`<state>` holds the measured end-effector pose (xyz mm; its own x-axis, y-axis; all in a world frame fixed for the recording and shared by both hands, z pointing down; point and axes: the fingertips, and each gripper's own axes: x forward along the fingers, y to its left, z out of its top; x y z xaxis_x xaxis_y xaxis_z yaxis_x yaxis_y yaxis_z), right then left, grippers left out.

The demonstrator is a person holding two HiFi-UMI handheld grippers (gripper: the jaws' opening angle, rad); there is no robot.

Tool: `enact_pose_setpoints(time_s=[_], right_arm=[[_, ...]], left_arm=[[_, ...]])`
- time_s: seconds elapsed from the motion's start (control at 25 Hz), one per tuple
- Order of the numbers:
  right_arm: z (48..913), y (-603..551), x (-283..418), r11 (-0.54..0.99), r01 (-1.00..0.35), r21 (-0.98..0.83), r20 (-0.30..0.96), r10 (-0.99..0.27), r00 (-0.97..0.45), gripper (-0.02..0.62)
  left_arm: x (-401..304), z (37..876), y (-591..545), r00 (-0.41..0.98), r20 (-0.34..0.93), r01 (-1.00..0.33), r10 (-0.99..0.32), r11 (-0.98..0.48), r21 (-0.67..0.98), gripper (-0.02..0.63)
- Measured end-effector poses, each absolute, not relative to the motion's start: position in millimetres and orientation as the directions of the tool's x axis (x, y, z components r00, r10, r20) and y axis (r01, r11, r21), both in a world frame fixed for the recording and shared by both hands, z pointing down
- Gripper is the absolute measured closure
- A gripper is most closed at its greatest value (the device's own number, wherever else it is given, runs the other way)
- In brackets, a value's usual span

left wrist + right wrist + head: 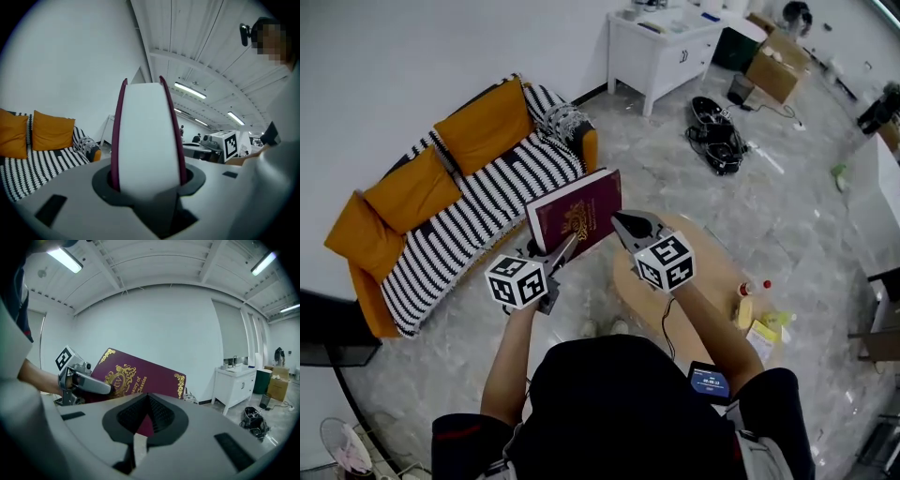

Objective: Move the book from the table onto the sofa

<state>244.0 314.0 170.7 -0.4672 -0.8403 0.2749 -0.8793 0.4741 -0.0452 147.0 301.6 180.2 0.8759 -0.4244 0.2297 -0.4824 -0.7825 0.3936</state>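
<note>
From above, the book [577, 211] is off the table [712, 281] and up in the air, near the sofa [469, 202] but not yet over its seat, held between my left gripper [561, 251] and right gripper [623, 223]. In the left gripper view my fingers [101, 183] clamp its page edge. In the right gripper view my fingers [130, 416] are closed, seemingly pinching a maroon sliver of cover. What is left, I judge, is carrying it across and setting it down.

One book [577, 212], two tools [566, 247] [619, 223], one sofa [492, 208], three orange cushions [485, 125].
</note>
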Motion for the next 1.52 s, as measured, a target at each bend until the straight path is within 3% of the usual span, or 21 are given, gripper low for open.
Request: enact_pose_setpoints(time_s=[0.4,0.84,1.52], right_arm=[[167,321,210,0.629,-0.776,-0.030,0.238,-0.750,-0.617,0.578],[166,301,185,0.704,-0.709,-0.039,0.213,-0.687,-0.695,0.578],[161,192,105,0.756,-0.653,-0.032,0.218,-0.633,-0.743,0.578]], left_arm=[[121,173,318,0.795,0.201,-0.602,-0.573,-0.700,0.384,0.390],[78,176,317,0.678,0.188,-0.715,-0.711,-0.577,0.396,0.390],[4,173,211,0.614,0.163,-0.755,-0.772,-0.514,0.406,0.388]])
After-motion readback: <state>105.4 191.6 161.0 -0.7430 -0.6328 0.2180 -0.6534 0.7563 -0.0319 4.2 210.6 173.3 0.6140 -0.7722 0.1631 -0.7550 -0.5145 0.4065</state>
